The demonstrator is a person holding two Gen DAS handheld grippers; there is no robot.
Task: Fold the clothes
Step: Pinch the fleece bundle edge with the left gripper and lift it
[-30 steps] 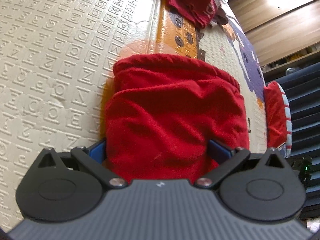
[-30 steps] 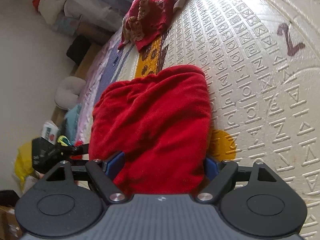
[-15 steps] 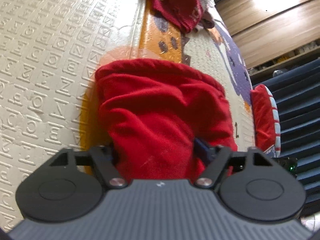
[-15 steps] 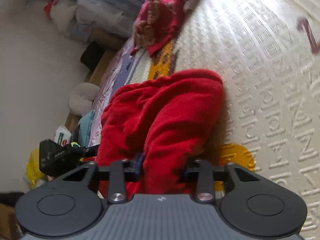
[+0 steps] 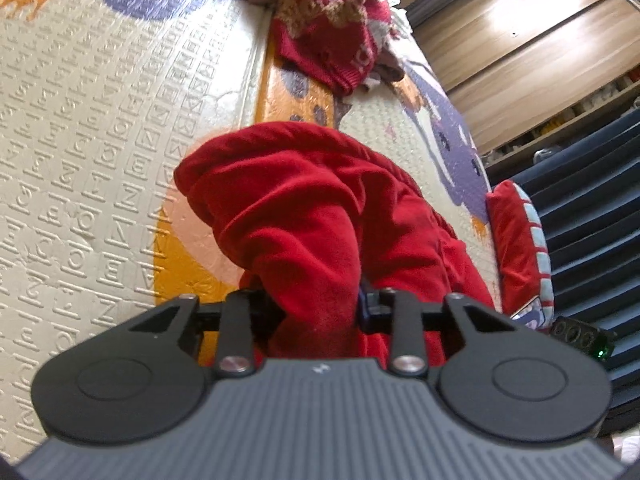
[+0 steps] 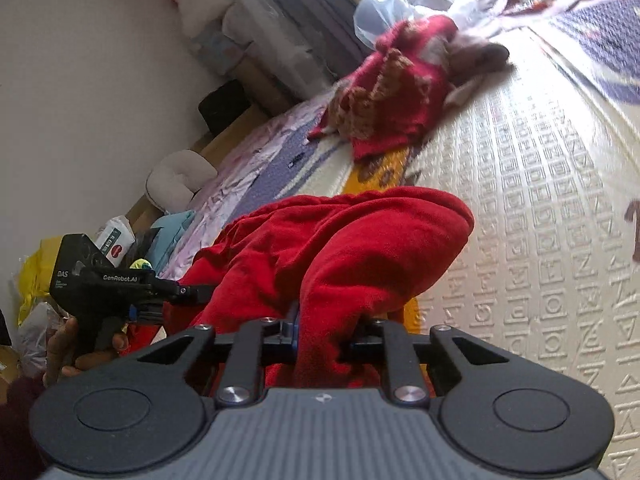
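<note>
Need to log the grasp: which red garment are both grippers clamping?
The plain red garment, nearest the cameras; the patterned red knit sweater lies untouched farther up the mat.

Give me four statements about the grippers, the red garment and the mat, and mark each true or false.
1. The left gripper is shut on the red garment. True.
2. The right gripper hangs open, holding nothing. False: it is shut on the same garment.
3. A patterned red sweater lies farther along the mat. True.
4. The mat's surface is smooth and plain. False: it is embossed with squares and symbols.
</note>
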